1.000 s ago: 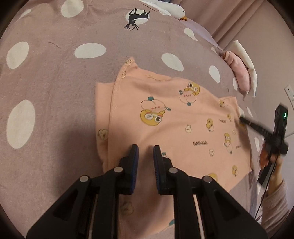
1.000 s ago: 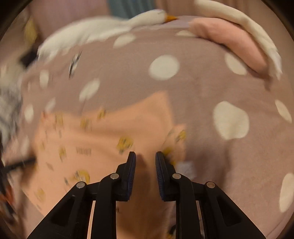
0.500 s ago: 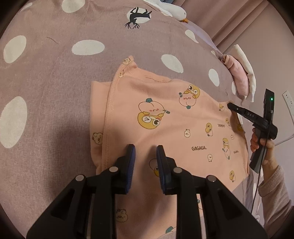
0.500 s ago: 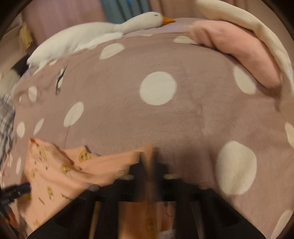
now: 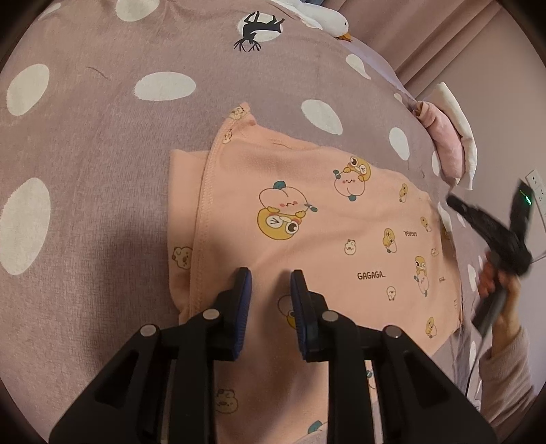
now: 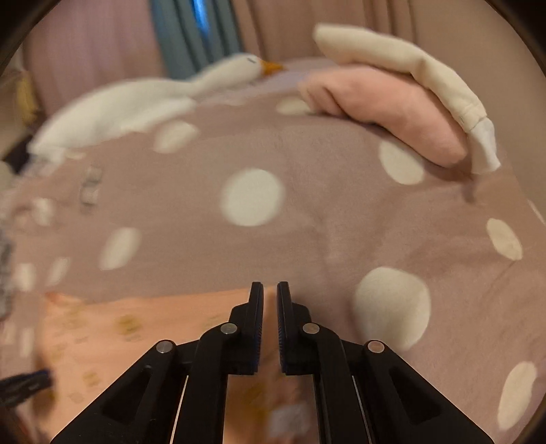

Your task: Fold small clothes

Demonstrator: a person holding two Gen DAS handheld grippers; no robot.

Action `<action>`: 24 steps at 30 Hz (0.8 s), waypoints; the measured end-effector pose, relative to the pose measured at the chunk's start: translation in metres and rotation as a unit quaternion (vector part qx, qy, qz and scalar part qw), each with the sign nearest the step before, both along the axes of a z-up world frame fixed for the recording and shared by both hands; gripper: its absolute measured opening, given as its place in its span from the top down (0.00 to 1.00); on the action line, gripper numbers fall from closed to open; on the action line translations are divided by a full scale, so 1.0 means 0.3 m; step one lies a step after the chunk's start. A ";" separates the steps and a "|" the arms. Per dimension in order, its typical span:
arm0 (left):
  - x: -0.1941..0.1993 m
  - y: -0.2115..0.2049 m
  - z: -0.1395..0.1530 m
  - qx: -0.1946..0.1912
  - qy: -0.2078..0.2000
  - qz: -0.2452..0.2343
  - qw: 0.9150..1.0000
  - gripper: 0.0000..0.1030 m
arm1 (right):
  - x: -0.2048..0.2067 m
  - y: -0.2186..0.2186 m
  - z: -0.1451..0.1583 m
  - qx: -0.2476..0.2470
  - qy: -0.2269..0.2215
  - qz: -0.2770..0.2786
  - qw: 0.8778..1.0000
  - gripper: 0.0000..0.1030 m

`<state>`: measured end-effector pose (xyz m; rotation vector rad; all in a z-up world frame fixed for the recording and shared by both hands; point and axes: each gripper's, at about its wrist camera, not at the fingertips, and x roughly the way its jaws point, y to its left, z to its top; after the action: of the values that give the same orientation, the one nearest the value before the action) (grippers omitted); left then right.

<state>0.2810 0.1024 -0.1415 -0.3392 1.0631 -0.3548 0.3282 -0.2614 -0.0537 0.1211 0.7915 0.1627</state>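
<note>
**Peach garment flat on the dotted blanket, both grippers holding nothing**

Nearest the left wrist camera, the left gripper (image 5: 269, 276) hovers over the near part of the peach garment (image 5: 307, 218), its blue-padded fingers (image 5: 243, 300) spread with a clear gap and no cloth between them. The garment lies flat on the mauve blanket with white dots (image 5: 85, 191), printed with yellow cartoon characters and the word GAGAGA. A folded-over layer with a stitched hem runs along its left side, and a narrower strip of the same cloth shows beneath that edge.

At the garment's right edge the right gripper (image 5: 454, 202) is seen from the side, blurred, held by the person's right hand (image 5: 494, 280); its tip is just past the cloth's right border. In the right wrist view the right gripper (image 6: 270, 290) has its jaws nearly together, a narrow slit left between them, gripping nothing. The garment (image 6: 143, 328) sits low and to the left of it, blurred.

Farther off, a folded pink cloth (image 6: 392, 109) lies on the blanket with a cream cloth (image 6: 402, 61) draped over it, well apart from the garment. At the far edge rests a white goose plush (image 6: 163, 99) with an orange beak, and curtains (image 6: 201, 30) hang behind it.
</note>
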 end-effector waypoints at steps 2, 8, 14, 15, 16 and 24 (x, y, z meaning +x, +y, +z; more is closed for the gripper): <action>-0.002 0.005 -0.001 -0.004 0.002 0.003 1.000 0.78 | -0.076 0.037 -0.003 -0.023 0.007 0.036 0.999 0.95; -0.059 0.029 0.007 -0.015 0.005 0.010 1.000 0.78 | -0.265 0.069 -0.124 -0.096 0.056 0.081 0.990 0.95; -0.202 0.093 0.021 -0.022 0.003 0.013 1.000 0.78 | -0.356 -0.003 -0.135 -0.075 0.058 0.056 0.994 0.85; -0.226 0.105 0.026 -0.024 0.003 0.015 1.000 0.74 | -0.364 -0.017 -0.124 -0.068 0.067 0.045 0.994 0.78; -0.259 0.120 0.035 -0.022 0.001 0.017 1.000 0.71 | -0.378 -0.030 -0.110 -0.060 0.068 0.037 0.995 0.67; -0.355 0.190 0.039 -0.023 0.001 0.058 0.998 0.36 | -0.504 0.014 -0.042 0.008 0.040 0.054 0.998 0.65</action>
<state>0.1744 0.1595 -0.1299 -0.4397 1.0329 -0.2761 0.1769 -0.2572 -0.0663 0.0993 0.8767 0.2679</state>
